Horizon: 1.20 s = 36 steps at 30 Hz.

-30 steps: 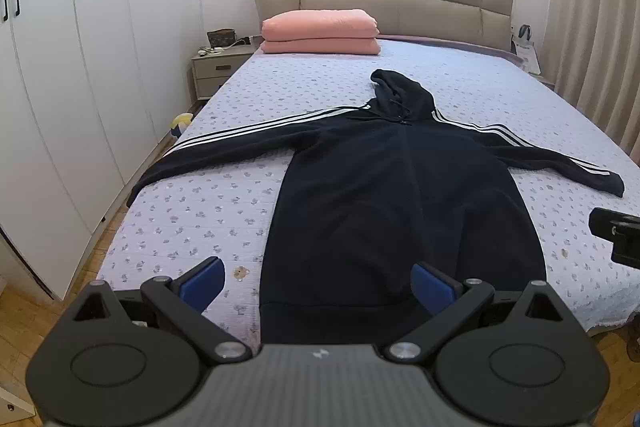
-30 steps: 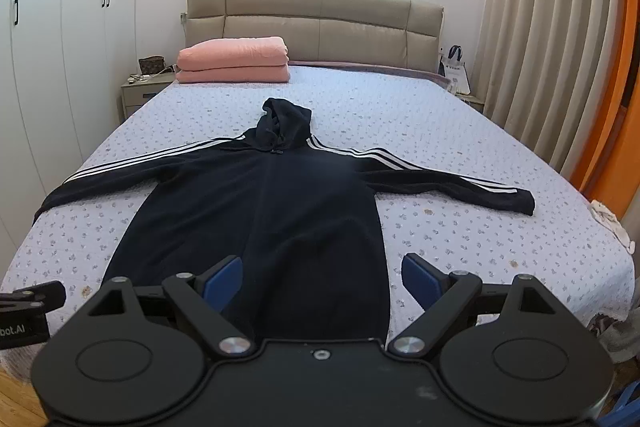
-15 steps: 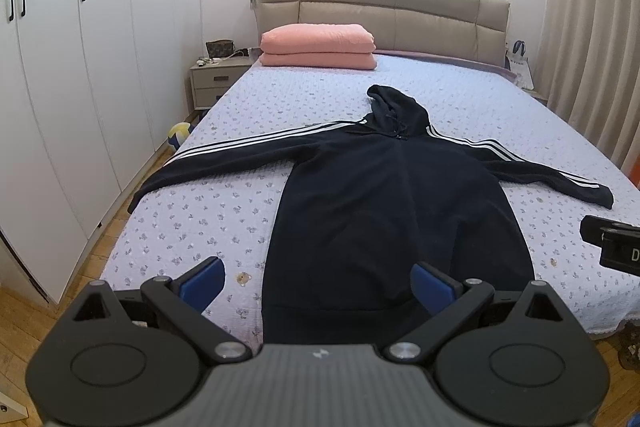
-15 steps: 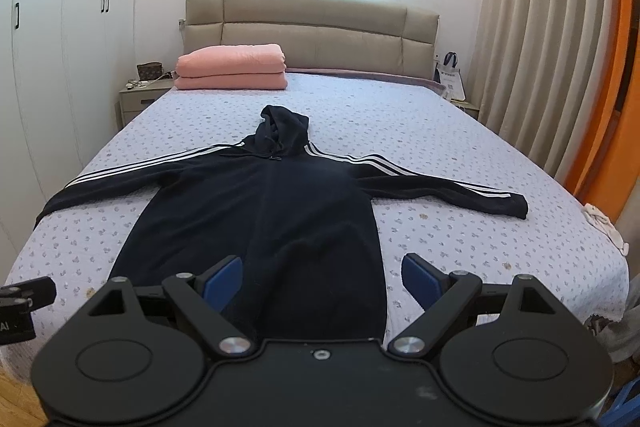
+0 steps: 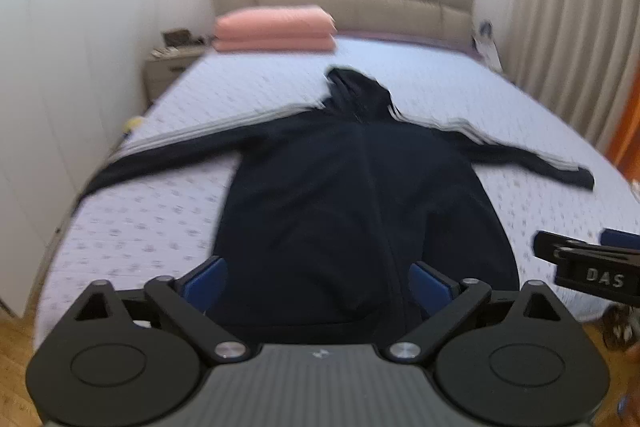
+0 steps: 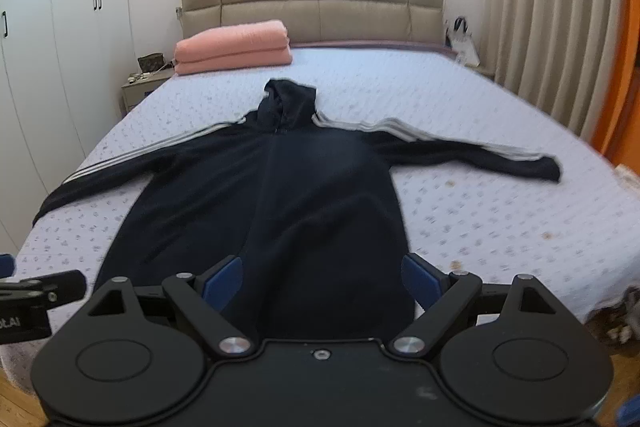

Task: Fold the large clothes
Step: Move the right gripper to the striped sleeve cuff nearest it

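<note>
Hoodie: dark matt cloth. Bedspread: quilted printed cloth. Headboard: smooth, probably leather. Floor: glossy wood. Right gripper: matt black plastic

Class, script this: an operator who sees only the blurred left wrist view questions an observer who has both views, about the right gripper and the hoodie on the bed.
Operator: I see only the edge of the right gripper. Open or shut?
Observer: Open. Its blue pads are spread wide and hold nothing.
Operator: My picture is smeared. Is anything on the bed beside the hoodie?
Observer: Yes, a few small brown spots mark the cover just right of the hem.
</note>
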Available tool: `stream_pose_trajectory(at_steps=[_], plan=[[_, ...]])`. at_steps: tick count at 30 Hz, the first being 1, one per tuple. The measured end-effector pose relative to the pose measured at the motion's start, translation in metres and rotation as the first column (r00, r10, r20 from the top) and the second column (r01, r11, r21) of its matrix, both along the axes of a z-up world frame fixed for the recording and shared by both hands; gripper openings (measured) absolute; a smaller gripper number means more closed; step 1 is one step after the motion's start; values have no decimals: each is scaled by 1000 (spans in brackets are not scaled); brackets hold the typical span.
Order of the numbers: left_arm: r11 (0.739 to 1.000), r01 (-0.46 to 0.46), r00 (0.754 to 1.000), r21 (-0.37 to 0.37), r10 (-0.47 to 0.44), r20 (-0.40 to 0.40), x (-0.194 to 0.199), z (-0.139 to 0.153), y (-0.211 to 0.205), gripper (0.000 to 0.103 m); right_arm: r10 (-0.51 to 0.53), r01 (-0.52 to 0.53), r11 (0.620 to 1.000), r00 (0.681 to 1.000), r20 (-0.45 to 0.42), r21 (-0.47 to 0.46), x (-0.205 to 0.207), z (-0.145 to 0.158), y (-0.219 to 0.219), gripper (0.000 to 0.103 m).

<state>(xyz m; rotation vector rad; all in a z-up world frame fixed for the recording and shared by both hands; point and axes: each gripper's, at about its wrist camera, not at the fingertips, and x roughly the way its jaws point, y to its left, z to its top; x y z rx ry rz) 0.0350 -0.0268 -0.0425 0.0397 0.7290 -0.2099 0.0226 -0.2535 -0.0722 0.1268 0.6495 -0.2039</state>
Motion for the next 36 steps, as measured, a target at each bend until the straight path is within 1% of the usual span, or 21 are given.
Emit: stream_pose_trajectory(at_steps=[3, 5, 8, 9, 10, 12, 15, 17, 19, 20, 21, 23, 28, 29, 33, 36], plan=[[999, 19, 998, 36, -16, -66, 49, -37, -22, 96, -27, 27, 997, 1000, -5, 71, 40, -40, -25, 102], [999, 26, 996, 28, -23, -84, 87, -59, -34, 95, -61, 59, 992, 998, 8, 112, 70, -62, -46, 102], [998, 59, 996, -10, -60, -65, 156, -85, -57, 95, -152, 144, 974, 988, 31, 175, 126, -87, -82, 102], [997, 73, 996, -15, -74, -54, 183, -92, -69, 94, -183, 175, 963, 983, 19, 203, 143, -92, -93, 102], [996, 87, 995, -16, -88, -48, 203, -96, -78, 91, -212, 206, 949, 977, 1, 237, 163, -98, -107, 102], [992, 128, 991, -12, -128, -27, 240, -99, -102, 89, -239, 239, 934, 970, -34, 266, 188, -103, -127, 102], [986, 162, 987, 24, -162, 1, 282, -96, -137, 89, -234, 249, 936, 968, -89, 248, 213, -101, -151, 102], [986, 162, 987, 46, -161, -10, 300, -94, -160, 90, -237, 256, 940, 965, -109, 224, 222, -95, -170, 102], [985, 167, 985, 33, -165, -41, 317, -91, -184, 90, -247, 267, 943, 961, -122, 198, 231, -88, -196, 102], [985, 172, 984, 23, -170, -59, 324, -89, -194, 90, -268, 289, 939, 955, -130, 186, 234, -84, -213, 102], [984, 176, 982, 13, -175, -76, 332, -88, -207, 90, -294, 315, 932, 946, -138, 179, 237, -81, -231, 102], [983, 185, 979, 4, -183, -94, 340, -84, -228, 91, -362, 387, 906, 919, -157, 174, 241, -78, -278, 102], [983, 186, 975, 8, -183, -126, 371, -81, -297, 91, -507, 535, 824, 843, -181, 185, 248, -82, -400, 102], [983, 182, 975, 8, -180, -134, 378, -83, -309, 91, -531, 558, 807, 829, -179, 193, 248, -86, -427, 102], [985, 169, 972, 21, -163, -168, 403, -94, -357, 91, -593, 630, 746, 776, -215, 218, 253, -107, -508, 102], [986, 163, 971, 43, -153, -184, 420, -107, -392, 91, -617, 671, 684, 741, -264, 285, 256, -131, -559, 101]])
